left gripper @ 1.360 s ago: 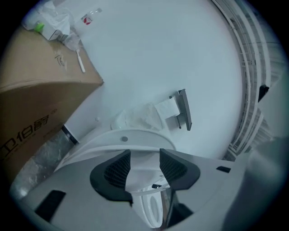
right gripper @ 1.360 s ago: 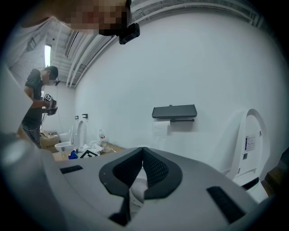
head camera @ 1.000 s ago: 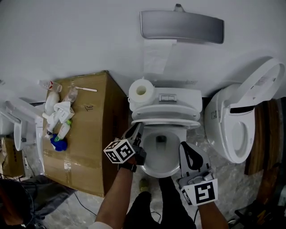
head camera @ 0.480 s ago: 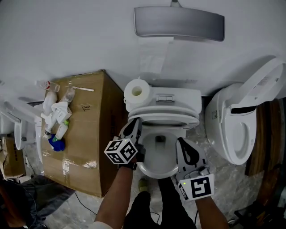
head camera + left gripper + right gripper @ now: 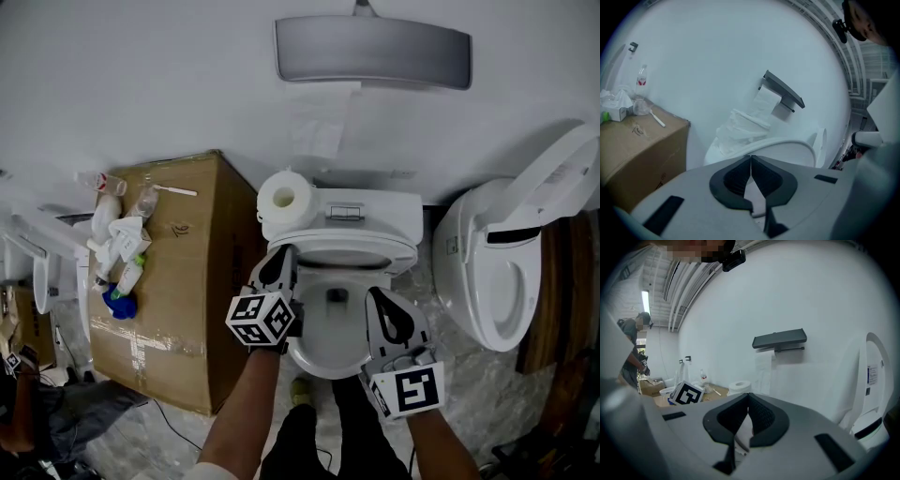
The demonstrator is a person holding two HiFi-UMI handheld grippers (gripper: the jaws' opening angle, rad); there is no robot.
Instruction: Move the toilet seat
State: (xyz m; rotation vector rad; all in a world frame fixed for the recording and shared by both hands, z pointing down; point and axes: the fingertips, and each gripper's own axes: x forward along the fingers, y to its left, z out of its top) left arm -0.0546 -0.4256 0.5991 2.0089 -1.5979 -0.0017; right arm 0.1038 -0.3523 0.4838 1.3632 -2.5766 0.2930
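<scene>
Cardboard box (image 5: 178, 281) at left, topped with bottles (image 5: 117, 234). Paper roll (image 5: 284, 200) just beside it, grey dispenser (image 5: 372, 52) above. Second toilet (image 5: 497, 272) at right.

Soft even light, fisheye bending, dark corners

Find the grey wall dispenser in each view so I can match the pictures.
Head view: grey dispenser at top centre.
Left gripper view: grey dispenser right of centre, tilted.
Right gripper view: grey dispenser just right of centre, level.
Shared landmark: the paper sheet hanging below it, in all three.
</scene>
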